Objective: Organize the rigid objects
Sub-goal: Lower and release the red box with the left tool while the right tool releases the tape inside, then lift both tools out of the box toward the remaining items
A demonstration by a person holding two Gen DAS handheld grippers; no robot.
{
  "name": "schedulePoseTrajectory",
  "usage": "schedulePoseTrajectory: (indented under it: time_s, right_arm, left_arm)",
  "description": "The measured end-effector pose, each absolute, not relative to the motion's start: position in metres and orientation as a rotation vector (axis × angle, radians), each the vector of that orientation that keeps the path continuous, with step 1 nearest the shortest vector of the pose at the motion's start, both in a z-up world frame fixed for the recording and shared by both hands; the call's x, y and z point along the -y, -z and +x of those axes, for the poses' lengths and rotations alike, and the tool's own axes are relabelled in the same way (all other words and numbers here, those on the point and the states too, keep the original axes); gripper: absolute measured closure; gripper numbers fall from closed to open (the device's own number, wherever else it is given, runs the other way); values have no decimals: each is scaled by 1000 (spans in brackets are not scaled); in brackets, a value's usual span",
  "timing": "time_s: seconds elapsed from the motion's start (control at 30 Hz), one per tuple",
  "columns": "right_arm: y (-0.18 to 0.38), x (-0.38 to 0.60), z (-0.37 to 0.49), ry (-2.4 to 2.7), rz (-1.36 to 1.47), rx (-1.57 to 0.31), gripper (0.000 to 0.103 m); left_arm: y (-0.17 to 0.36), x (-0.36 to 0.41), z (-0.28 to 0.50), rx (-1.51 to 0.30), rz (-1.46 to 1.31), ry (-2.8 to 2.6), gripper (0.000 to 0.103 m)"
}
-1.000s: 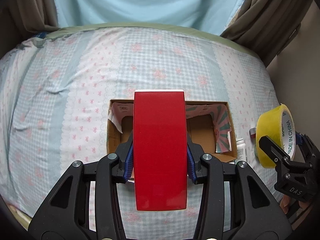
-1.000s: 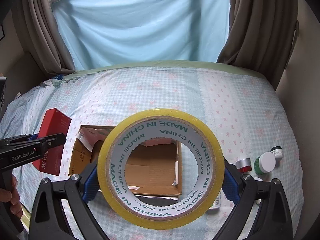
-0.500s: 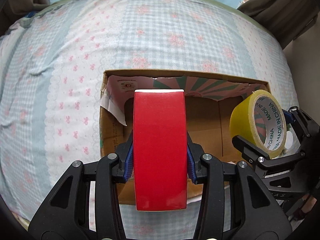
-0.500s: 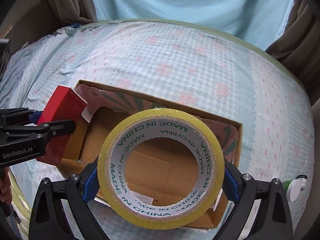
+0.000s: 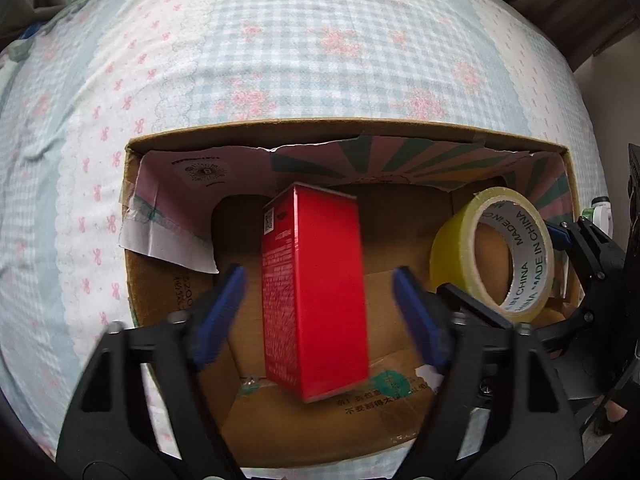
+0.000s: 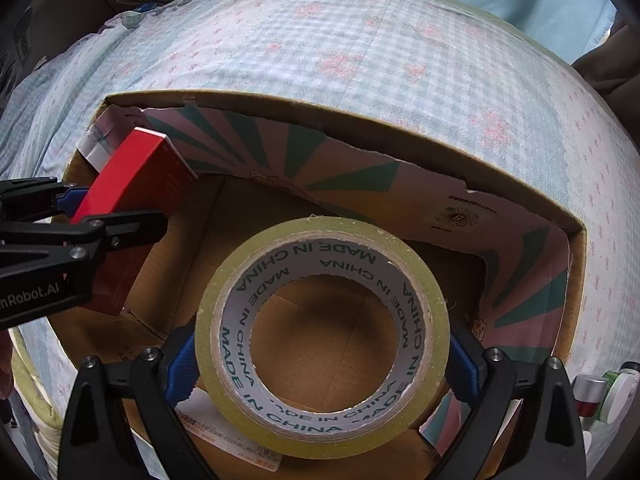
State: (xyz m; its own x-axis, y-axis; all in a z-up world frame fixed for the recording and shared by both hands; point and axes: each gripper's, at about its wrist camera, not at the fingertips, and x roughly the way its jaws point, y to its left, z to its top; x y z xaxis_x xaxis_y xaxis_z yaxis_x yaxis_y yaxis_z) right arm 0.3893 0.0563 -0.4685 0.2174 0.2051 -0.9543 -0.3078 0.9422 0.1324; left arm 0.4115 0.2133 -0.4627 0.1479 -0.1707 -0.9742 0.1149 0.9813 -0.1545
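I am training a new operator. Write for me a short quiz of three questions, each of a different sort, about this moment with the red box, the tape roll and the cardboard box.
1. True or false: the left gripper is clamped on the red box.
2. Multiple choice: what does the right gripper hold? A) a white jar B) the tape roll C) nothing
3. Fill in: both grippers are over the open ______.

Key
1. False. Its blue pads stand apart from the box on both sides, and the box is tilted inside the carton.
2. B. The pads press on both sides of the roll.
3. cardboard box
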Motion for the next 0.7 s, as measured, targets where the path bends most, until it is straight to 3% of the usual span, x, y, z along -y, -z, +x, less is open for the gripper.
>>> schedulePoseTrajectory:
  time_s: [0.13,0.7]
  right_arm:
    - [447,-50,383,-334,-88,-1129,0]
    - [401,-49,345,-325,-153,-1153,0]
  left_arm:
    - [450,-213,409,-1349,-56,208,0]
    - [386,-221,368,-1265,-79,194,0]
